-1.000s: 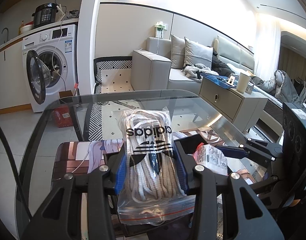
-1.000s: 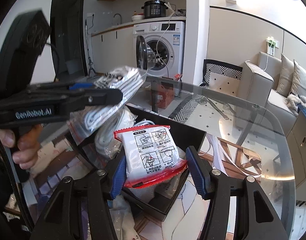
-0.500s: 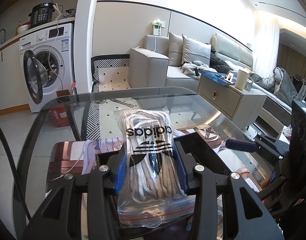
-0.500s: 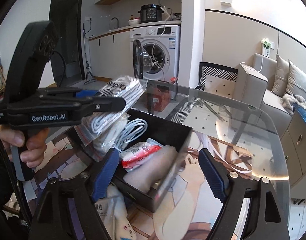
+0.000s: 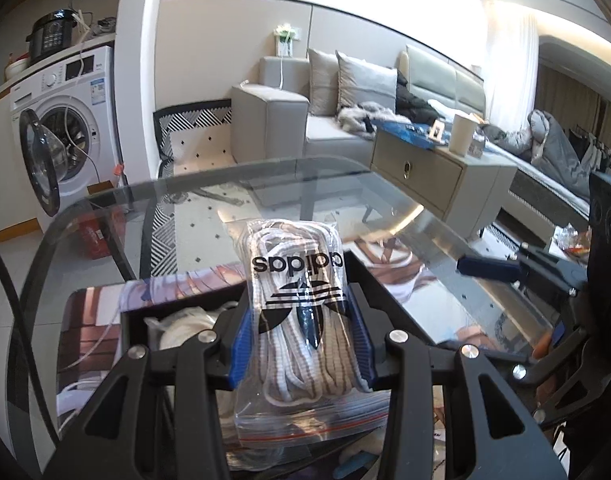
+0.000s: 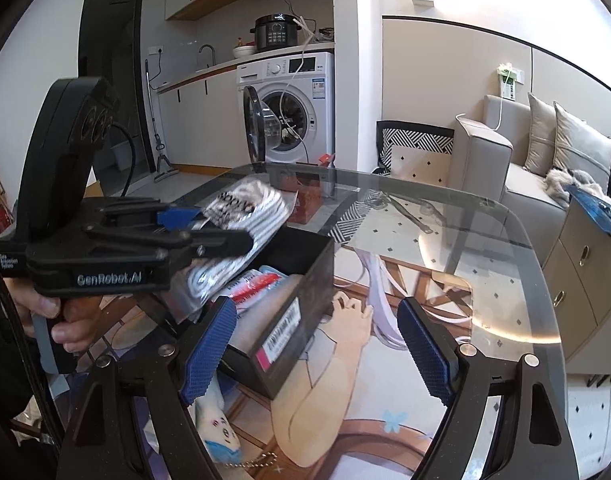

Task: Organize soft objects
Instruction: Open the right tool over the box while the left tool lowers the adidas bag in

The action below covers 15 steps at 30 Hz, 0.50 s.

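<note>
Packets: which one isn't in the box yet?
The clear zip bag of white laces, clamped in the left gripper above the black box; the red-and-white packet lies inside.

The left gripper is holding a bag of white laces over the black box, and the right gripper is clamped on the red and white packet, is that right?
Not quite. The right gripper holds nothing: its jaws have just been opening and stand apart and empty in the right wrist view. The red and white packet lies in the black box. The left gripper does hold the bag of laces over the box.

Glossy clear plastic bag (image 5: 301,320) of woven white cord; matt black box (image 6: 301,280); smooth, reflective glass table (image 6: 445,216).
</note>
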Each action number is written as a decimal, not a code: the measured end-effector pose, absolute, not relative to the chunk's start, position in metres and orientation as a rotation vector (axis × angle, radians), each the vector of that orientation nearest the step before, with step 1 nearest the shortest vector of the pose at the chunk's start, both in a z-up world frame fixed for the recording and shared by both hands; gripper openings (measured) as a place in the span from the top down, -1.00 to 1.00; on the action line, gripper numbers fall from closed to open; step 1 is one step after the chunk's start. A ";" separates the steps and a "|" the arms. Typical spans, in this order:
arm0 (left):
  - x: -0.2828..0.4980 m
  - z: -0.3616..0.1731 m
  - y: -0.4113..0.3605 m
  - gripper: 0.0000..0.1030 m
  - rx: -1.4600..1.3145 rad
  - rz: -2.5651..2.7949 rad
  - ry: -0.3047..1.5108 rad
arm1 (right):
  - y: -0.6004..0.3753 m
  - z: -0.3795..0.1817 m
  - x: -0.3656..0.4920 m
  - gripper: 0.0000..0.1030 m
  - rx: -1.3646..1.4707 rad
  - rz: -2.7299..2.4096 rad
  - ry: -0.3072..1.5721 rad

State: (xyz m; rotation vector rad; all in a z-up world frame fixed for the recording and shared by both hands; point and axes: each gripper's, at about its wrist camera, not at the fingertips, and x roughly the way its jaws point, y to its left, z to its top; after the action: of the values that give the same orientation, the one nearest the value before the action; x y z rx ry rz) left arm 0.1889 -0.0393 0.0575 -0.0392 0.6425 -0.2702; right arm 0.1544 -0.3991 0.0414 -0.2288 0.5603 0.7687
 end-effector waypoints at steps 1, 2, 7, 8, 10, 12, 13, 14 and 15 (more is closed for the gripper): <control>0.188 0.055 -0.042 0.19 -0.032 -0.272 0.655 | -0.401 0.042 0.155 -0.64 -0.225 0.767 0.561; 0.187 0.054 -0.045 0.19 -0.022 -0.278 0.662 | -0.402 0.042 0.155 -0.64 -0.222 0.766 0.562; 0.184 0.056 -0.051 0.19 0.001 -0.286 0.671 | -0.404 0.044 0.154 -0.64 -0.218 0.759 0.555; 0.185 0.056 -0.052 0.19 0.012 -0.279 0.672 | -0.405 0.045 0.154 -0.64 -0.219 0.759 0.554; 0.189 0.053 -0.053 0.19 0.014 -0.274 0.678 | -0.406 0.045 0.154 -0.64 -0.218 0.758 0.552; 0.194 0.048 -0.053 0.19 0.014 -0.272 0.702 | -0.407 0.045 0.154 -0.64 -0.217 0.757 0.551; 0.194 0.046 -0.053 0.19 0.016 -0.264 0.703 | -0.407 0.045 0.154 -0.64 -0.217 0.756 0.552; 0.194 0.043 -0.053 0.19 0.020 -0.265 0.710 | -0.407 0.045 0.153 -0.64 -0.218 0.755 0.551; 0.194 0.040 -0.054 0.19 0.025 -0.267 0.714 | -0.408 0.045 0.153 -0.64 -0.217 0.755 0.552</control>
State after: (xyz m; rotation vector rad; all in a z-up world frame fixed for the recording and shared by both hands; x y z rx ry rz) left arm 0.1940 -0.0537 0.0404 0.0255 0.7144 -0.2667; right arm 0.1534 -0.4076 0.0452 -0.2170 0.5519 0.7545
